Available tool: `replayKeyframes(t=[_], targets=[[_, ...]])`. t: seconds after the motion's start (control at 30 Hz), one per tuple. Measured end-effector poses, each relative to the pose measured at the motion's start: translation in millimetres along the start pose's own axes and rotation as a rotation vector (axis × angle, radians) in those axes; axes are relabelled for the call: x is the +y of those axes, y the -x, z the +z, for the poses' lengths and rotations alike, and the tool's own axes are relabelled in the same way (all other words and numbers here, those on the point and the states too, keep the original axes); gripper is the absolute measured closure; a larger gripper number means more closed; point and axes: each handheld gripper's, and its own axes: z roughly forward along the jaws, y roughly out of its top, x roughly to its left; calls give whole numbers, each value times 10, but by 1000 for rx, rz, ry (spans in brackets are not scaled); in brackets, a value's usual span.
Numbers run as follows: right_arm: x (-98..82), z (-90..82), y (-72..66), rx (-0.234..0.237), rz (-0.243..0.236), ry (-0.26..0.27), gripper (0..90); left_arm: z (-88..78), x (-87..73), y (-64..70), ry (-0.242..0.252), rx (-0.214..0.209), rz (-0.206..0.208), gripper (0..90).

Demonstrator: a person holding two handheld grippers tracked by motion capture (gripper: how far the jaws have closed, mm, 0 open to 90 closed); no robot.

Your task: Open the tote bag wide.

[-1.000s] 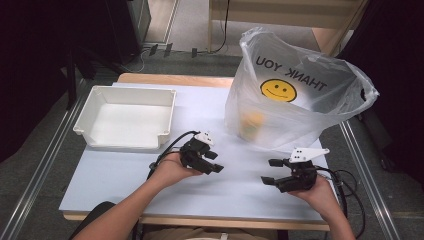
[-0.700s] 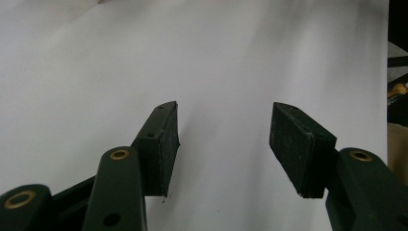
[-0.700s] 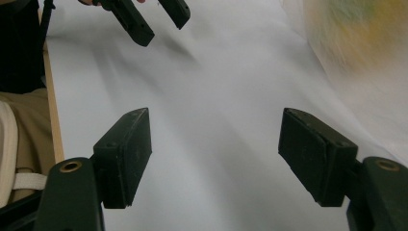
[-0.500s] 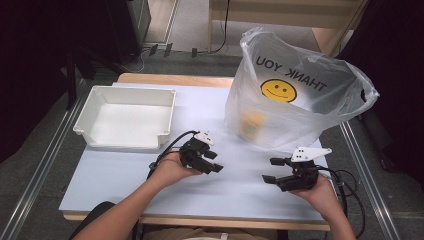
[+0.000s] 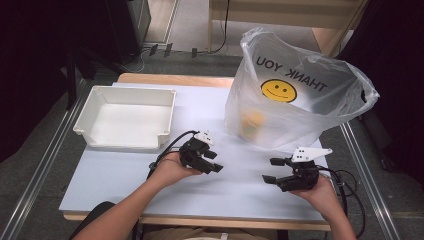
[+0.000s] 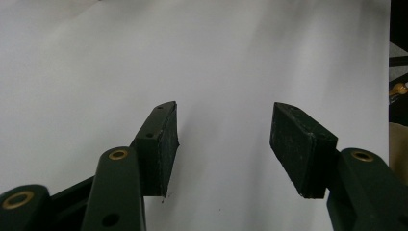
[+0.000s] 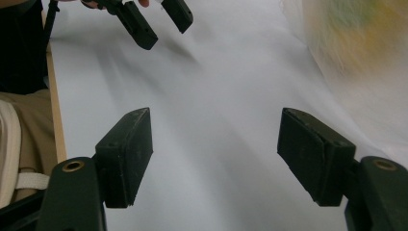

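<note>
1. The plastic bag [image 5: 300, 100] stands upright on the far right part of the table [image 5: 115, 175], its mouth gaping upward. That suits lifting things out from above, and I judge the bag's contents to be the work in hand.
2. Through the bag's thin wall a yellow-orange item [image 5: 251, 125] shows low down, at the side of the bag that faces the tray. It is too blurred to name.
3. The white tray [image 5: 125, 117] sits well to the left of the bag, its open side up and nothing in it; it looks placed as the receiving spot for what comes out of the bag.
4. The left gripper [image 5: 212, 162] hovers over bare table just in front of the bag, toward the tray side. Its jaws stand wide apart and hold nothing, as the left gripper view [image 6: 223, 139] confirms.
5. The right gripper [image 5: 271, 170] is also in front of the bag, nearer the person's edge, pointing toward the left one. In the right gripper view [image 7: 216, 154] its jaws are spread wide and empty, with the bag blurred at the upper right.
6. Both grippers seem held ready near the bag, neither touching it.
</note>
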Motion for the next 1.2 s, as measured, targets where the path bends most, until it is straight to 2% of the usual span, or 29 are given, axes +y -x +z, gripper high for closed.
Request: replayKeyframes(t=[0.17, 0.23, 0.33, 0.37, 0.43, 0.47, 0.5, 0.53, 0.57, 0.6, 0.63, 0.67, 0.8, 0.83, 0.93, 0.97, 1.07, 1.1, 1.17, 1.2], targets=[[5, -60, 12, 9, -3, -5, 327, -46, 36, 5, 6, -1, -5, 507], [5, -102, 28, 29, 15, 4, 348, -80, 64, 13, 10, -12, -15, 552], [-9, -197, 53, 23, 15, 10, 371, -163, 135, 40, 30, -34, -10, 599], [-19, -247, 60, 15, 13, 18, 389, -198, 174, 60, 23, -26, 7, 633], [-42, -418, 74, -12, 6, 53, 421, -255, 257, 98, 27, -40, 27, 650], [-42, -418, 74, -12, 6, 53, 421, -255, 257, 98, 27, -40, 27, 667], [-56, -535, 95, -30, 13, 65, 459, -316, 334, 124, 28, -42, 48, 681], [-64, -577, 105, -41, 12, 70, 461, -316, 334, 124, 28, -42, 48, 694], [-73, -645, 124, -59, 27, 65, 480, -383, 414, 142, 37, -40, 55, 717], [-73, -645, 124, -59, 27, 65, 480, -383, 414, 142, 37, -40, 55, 719], [-83, -741, 183, -71, 61, 54, 486, -466, 502, 146, 52, -49, 58, 722], [-89, -790, 207, -78, 75, 51, 498, -496, 533, 140, 56, -58, 58, 722], [-110, -933, 307, -85, 97, 62, 538, -619, 664, 148, 61, -65, 56, 743], [-110, -1024, 379, -92, 100, 73, 559, -650, 699, 152, 68, -76, 50, 797], [-88, -1106, 458, -106, 109, 68, 568, -731, 790, 171, 73, -78, 54, 833], [-54, -1179, 529, -123, 118, 65, 576, -786, 858, 194, 77, -70, 70, 840], [-26, -1251, 602, -136, 118, 71, 625, -838, 929, 223, 84, -78, 76, 855], [-13, -1320, 672, -142, 125, 80, 672, -888, 1003, 249, 92, -71, 85, 856], [-10, -1341, 699, -144, 133, 82, 678, -928, 1062, 259, 97, -72, 94, 856], [-12, -1385, 758, -157, 139, 92, 705, -944, 1083, 261, 97, -69, 99, 856]])
